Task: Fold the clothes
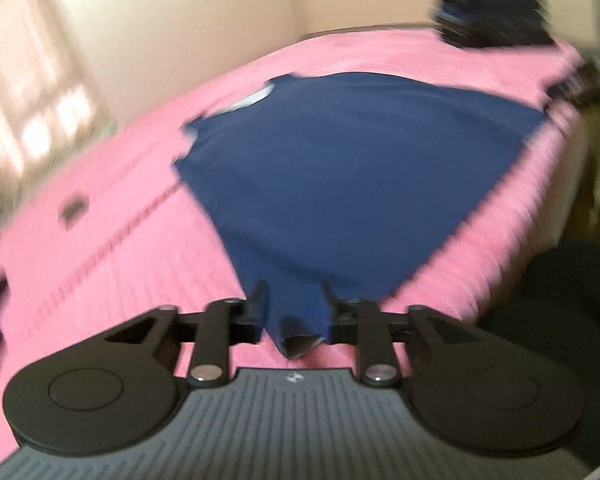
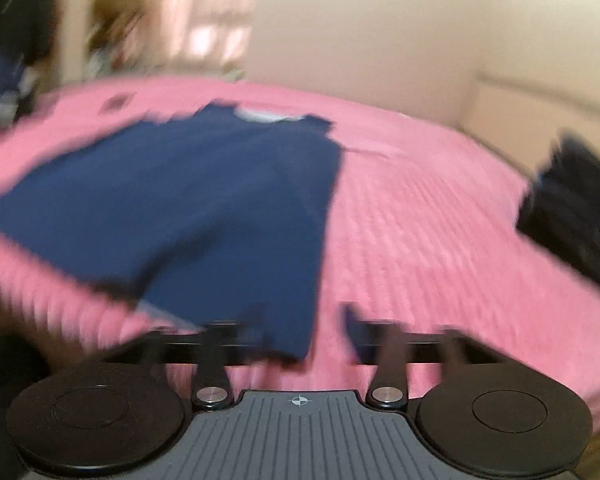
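Both of my views are smeared with motion blur, so fine edges are hard to read. In the left wrist view, the dark stack of folded clothes [image 1: 496, 16] at the far right corner of the bed is only a streaky block, and a small dark object [image 1: 75, 207] on the left of the pink ribbed bedspread [image 1: 112, 264] is too blurred to identify. In the right wrist view, the left edge is cut off by a dark blur I cannot make out.

The navy blue T-shirt [image 1: 340, 176] lies spread on the bedspread, its pale-lined collar on the far side. My left gripper [image 1: 294, 298] sits low at the near edge, level with the bed, its jaws pinching a bunched near corner of the shirt, which hangs down between them. My right gripper [image 2: 306, 326] also sits low at the near edge; the shirt's other near corner lies against its left finger [image 2: 256, 320], while a pink gap separates the cloth from the other finger, so I read the jaws as spread.
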Motion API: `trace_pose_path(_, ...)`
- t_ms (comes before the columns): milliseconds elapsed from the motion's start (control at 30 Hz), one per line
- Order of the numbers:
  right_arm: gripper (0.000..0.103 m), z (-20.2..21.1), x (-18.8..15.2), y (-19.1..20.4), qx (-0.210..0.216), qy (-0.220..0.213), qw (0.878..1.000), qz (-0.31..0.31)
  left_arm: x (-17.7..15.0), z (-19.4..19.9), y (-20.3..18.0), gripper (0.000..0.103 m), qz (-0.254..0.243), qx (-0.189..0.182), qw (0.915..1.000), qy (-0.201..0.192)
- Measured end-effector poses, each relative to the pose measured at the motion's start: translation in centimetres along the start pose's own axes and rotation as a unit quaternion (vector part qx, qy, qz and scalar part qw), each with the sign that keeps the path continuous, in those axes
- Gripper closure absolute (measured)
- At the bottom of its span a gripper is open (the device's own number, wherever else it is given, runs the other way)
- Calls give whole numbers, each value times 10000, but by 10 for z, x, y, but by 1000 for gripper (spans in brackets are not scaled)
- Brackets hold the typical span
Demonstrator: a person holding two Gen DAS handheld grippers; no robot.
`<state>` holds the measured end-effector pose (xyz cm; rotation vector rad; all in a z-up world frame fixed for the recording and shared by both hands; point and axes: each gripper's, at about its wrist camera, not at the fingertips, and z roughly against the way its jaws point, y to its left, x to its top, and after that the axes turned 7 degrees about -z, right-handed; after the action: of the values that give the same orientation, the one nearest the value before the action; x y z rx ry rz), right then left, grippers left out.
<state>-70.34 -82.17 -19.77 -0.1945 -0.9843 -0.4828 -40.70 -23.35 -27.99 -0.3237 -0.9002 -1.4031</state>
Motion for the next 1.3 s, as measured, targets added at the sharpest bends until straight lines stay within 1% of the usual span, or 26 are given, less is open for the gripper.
trace_pose_path(33,41,-2,4,-6,88,-1,9995,-305,1,-6,7,75,341,-26,9994,81)
trace_pose_path(100,42,-8,11,-18,290,87,9955,-903,2,-16,21,75,949,-117,9952,231)
trace_pose_path(200,44,-24,15,-39,531,378,9785,-1957,-2,-34,34,75,1544,-301,9860,561)
trace_pose_path(233,61,-31,15,-45,599,510,9706,-2274,-4,-39,37,75,1688,-406,9827,643)
trace_pose_path(267,84,-37,13,-50,691,662,9631,-2517,-6,-41,39,80,1768,-471,9809,663)
trace_pose_path(300,94,-41,11,-53,790,812,9566,-2684,-6,-40,40,90,1751,-521,9809,668)
trace_pose_path(333,102,-44,10,-54,870,905,9539,-2727,-5,-38,40,101,1700,-576,9815,674)
trace_pose_path(367,103,-44,11,-55,894,948,9544,-2686,-5,-34,41,101,1657,-551,9825,651)
trace_pose_path(433,103,-30,21,-59,695,795,9679,-2280,-5,-24,44,101,1577,-426,9849,582)
trace_pose_path(467,103,-23,25,-65,587,703,9713,-2197,-6,-22,46,101,1580,-413,9849,572)
trace_pose_path(533,103,-13,26,-76,405,697,9724,-2191,-10,-20,48,101,1626,-434,9841,575)
trace_pose_path(667,103,-13,13,-83,221,991,9722,-2108,-14,-27,43,101,1616,-471,9834,683)
trace_pose_path(767,103,-5,10,-76,271,831,9760,-1997,-14,-27,46,101,1694,-492,9820,677)
trace_pose_path(800,101,-3,9,-74,301,785,9766,-1979,-14,-26,47,101,1714,-506,9816,678)
trace_pose_path(833,83,-2,8,-73,362,754,9761,-2004,-13,-26,47,101,1721,-521,9813,684)
trace_pose_path(867,44,0,7,-71,423,723,9756,-2029,-12,-26,48,101,1723,-534,9812,693)
trace_pose_path(900,27,0,7,-69,496,699,9749,-2054,-12,-25,49,101,1766,-569,9801,698)
trace_pose_path(933,26,-3,7,-67,593,688,9739,-2080,-12,-25,51,100,1854,-623,9782,695)
trace_pose_path(1000,26,-8,8,-64,783,680,9711,-2150,-12,-25,55,96,2039,-736,9738,685)
trace_pose_path(1033,26,-12,10,-63,866,713,9683,-2231,-13,-26,56,92,2120,-790,9717,681)
trace_pose_path(1067,26,-16,11,-62,950,746,9654,-2311,-13,-27,58,84,2200,-843,9695,678)
trace_pose_path(1100,26,-21,12,-62,1016,788,9624,-2393,-13,-28,60,82,2281,-896,9672,674)
trace_pose_path(1200,26,-32,11,-64,1101,954,9536,-2635,-13,-33,61,81,2437,-1087,9612,705)
trace_pose_path(1233,37,-35,12,-65,1124,984,9512,-2700,-13,-35,61,81,2474,-1128,9596,720)
trace_pose_path(1267,63,-37,13,-67,1177,1026,9480,-2774,-13,-37,62,85,2515,-1155,9582,731)
trace_pose_path(1300,76,-39,13,-69,1253,1082,9430,-2888,-14,-38,62,93,2558,-1166,9570,721)
